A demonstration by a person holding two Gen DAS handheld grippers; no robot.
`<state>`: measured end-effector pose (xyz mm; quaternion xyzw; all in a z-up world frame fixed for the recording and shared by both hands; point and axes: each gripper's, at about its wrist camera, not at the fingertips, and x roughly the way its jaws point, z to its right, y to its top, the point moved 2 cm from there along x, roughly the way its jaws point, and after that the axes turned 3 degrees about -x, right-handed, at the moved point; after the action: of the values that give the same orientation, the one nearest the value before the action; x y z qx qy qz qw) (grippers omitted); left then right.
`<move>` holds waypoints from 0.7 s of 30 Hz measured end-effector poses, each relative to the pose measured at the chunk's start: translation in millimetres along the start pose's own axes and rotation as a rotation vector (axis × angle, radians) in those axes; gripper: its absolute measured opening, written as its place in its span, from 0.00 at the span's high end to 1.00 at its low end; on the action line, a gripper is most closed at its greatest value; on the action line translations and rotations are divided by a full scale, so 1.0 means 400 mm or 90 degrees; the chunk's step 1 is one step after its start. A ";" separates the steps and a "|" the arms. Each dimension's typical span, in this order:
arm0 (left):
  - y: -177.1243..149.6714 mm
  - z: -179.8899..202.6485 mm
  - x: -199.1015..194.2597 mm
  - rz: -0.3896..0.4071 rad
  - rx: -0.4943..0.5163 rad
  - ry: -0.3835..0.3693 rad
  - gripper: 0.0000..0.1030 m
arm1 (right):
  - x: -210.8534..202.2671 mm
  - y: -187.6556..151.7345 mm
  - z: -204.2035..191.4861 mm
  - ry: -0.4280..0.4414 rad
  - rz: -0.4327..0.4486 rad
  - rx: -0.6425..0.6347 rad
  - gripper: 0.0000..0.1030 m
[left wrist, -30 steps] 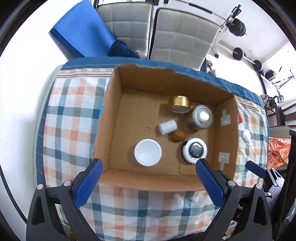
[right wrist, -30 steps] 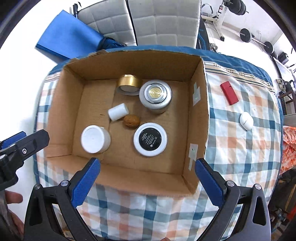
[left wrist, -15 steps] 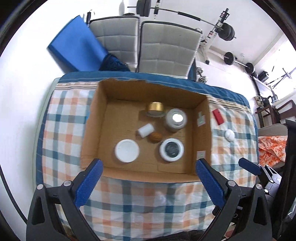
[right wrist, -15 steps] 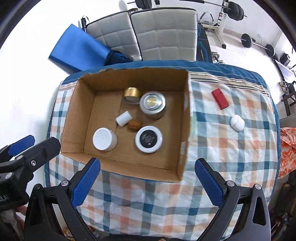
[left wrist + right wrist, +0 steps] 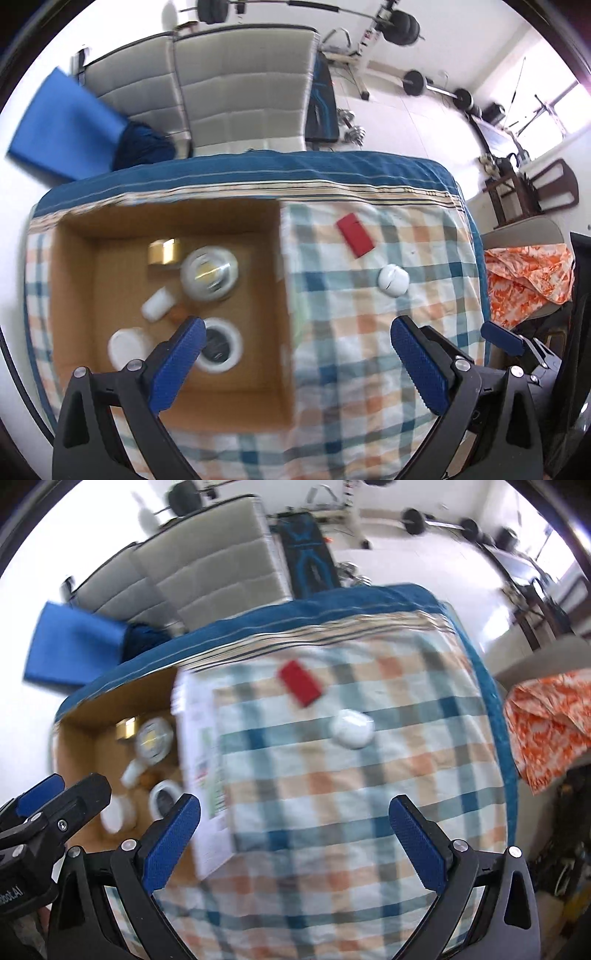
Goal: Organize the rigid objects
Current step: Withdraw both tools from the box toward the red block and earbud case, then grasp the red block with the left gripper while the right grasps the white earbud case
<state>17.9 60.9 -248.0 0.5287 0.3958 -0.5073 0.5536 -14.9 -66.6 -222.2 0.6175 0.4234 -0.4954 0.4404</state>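
Right wrist view: the right gripper (image 5: 293, 827) is hovering with fingers spread wide and empty. Ahead, between the fingers, a white round object (image 5: 351, 727) and a red flat block (image 5: 300, 682) are lying on the checked tablecloth (image 5: 332, 794). The left gripper (image 5: 297, 352) is likewise gaping empty, its left finger over the cardboard box (image 5: 74, 280).

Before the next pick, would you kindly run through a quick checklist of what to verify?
1. Right hand-held gripper open and empty: ok.
2. Left hand-held gripper open and empty: ok.
3. Red block and white round object outside the cardboard box, on the checked cloth: ok.
4. Free floor space in the box: ok.
5. Sharp view for aiming: not ok, both blurred.
6. Exact shape of the white round object: cannot tell.
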 end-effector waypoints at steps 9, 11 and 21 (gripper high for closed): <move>0.135 0.129 0.231 -0.057 0.021 0.059 0.00 | 0.222 0.123 0.161 0.000 -0.067 0.090 0.00; 0.154 0.138 0.284 -0.074 0.019 0.073 0.00 | 0.286 0.140 0.174 0.007 -0.087 0.105 0.00; 0.201 0.157 0.448 -0.126 0.035 0.096 0.02 | 0.496 0.157 0.231 0.027 -0.169 0.181 0.35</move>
<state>121.5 -32.7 -399.7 0.5385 0.4728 -0.5288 0.4548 53.2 -154.4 -421.0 0.6226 0.4361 -0.5909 0.2703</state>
